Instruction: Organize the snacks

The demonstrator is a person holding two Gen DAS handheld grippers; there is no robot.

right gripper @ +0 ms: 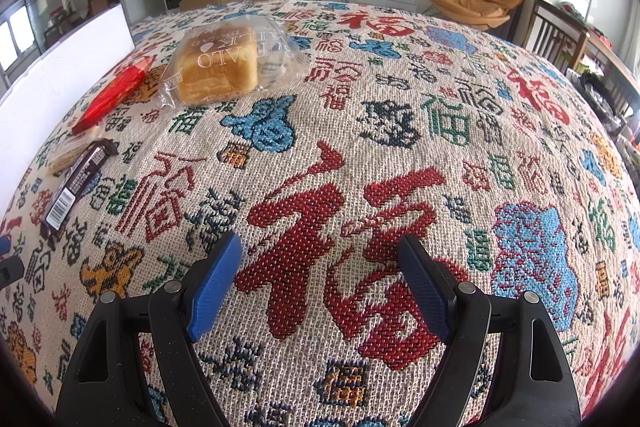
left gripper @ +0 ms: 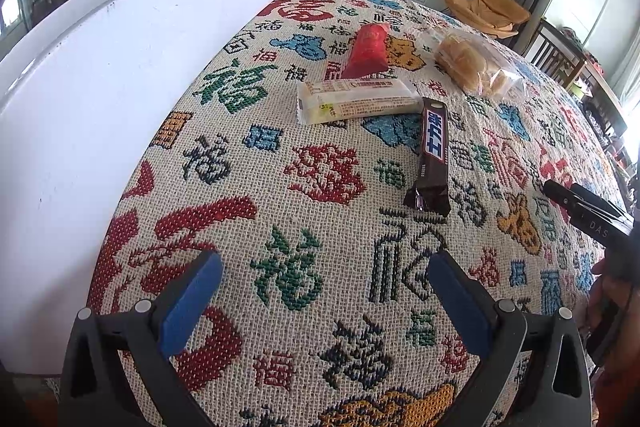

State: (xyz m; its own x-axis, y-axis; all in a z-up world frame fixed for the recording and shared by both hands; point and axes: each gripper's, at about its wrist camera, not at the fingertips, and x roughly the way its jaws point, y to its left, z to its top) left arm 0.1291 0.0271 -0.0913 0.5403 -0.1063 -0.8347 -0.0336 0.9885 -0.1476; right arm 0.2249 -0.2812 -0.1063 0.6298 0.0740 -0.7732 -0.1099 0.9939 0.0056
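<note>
The left gripper (left gripper: 324,263) hangs over the desk (left gripper: 328,307) with its blue pads spread wide and nothing between them. The right gripper (right gripper: 320,255) is likewise released, jaws apart over bare woven cloth with a large red character.

4 snacks lie on the patterned cloth. A brown chocolate bar (left gripper: 430,157) lies nearest, its far end just touching or overlapping a pale wrapped biscuit pack (left gripper: 356,101) that lies crosswise. Behind that pack sits a red packet (left gripper: 368,51), its near end close against the pack's far edge. To the right of the red packet, a little apart, is a clear bag of sliced bread (left gripper: 472,67).

From the right wrist view the bread bag (right gripper: 218,61) sits at upper left, the red packet (right gripper: 110,97) left of it, and the chocolate bar (right gripper: 74,185) nearer, at the left edge.

A white panel (left gripper: 120,99) stands along the left side of the desk. The right gripper's black finger tip (left gripper: 576,201) shows at the right edge of the left wrist view.
</note>
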